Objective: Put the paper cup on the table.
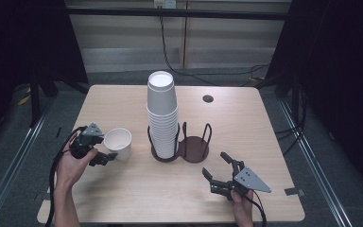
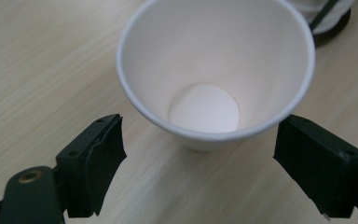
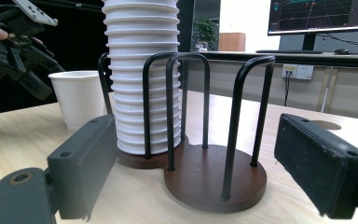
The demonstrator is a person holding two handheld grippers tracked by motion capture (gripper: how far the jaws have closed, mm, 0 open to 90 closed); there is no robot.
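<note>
Left of the stack on the counter, left gripper released just behind lone cup, right gripper slack; next, probably squaring up and closing gently on cup wall

From my right gripper view, the cup stack runs off the top edge; it hides the rack's far ring behind.
</note>
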